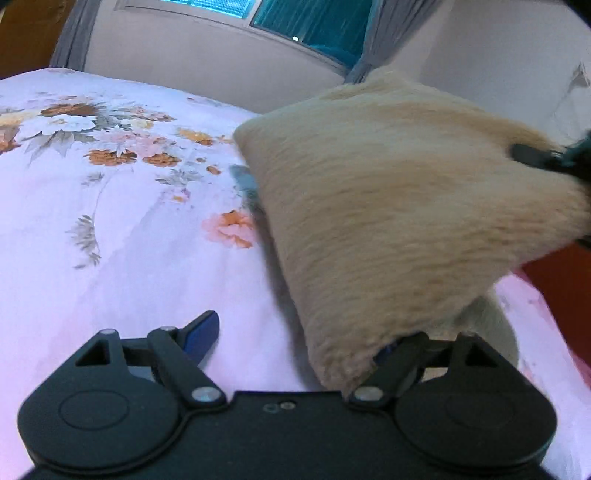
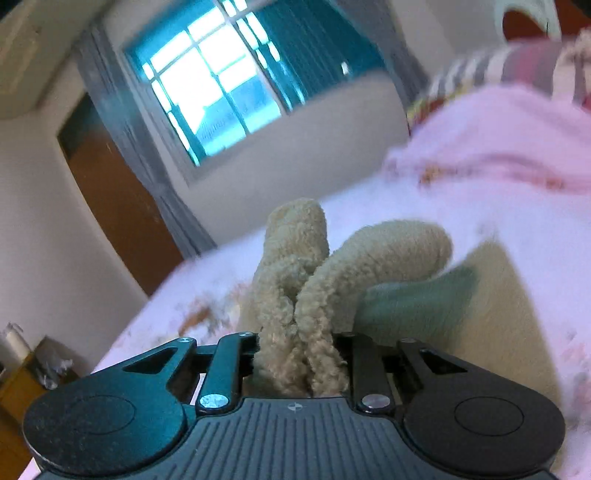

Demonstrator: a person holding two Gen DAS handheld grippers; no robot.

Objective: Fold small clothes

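A cream fleece garment (image 1: 388,206) hangs lifted above the floral bedsheet (image 1: 110,229) on the right of the left wrist view. My left gripper (image 1: 299,339) is open: its left blue finger (image 1: 201,332) is bare and the cloth drapes over the right finger. My right gripper (image 2: 301,354) is shut on bunched folds of the same cream fleece garment (image 2: 332,269); it also shows at the far right of the left wrist view (image 1: 535,157), pinching the cloth's upper edge. A grey-green part (image 2: 417,299) shows under the folds.
The bed runs back to a wall with a window (image 1: 306,22) and grey curtains. A pink blanket (image 2: 498,140) and a striped pillow (image 2: 498,62) lie at the bed's far right. A brown door (image 2: 122,206) and a small wooden stand (image 2: 26,373) are on the left.
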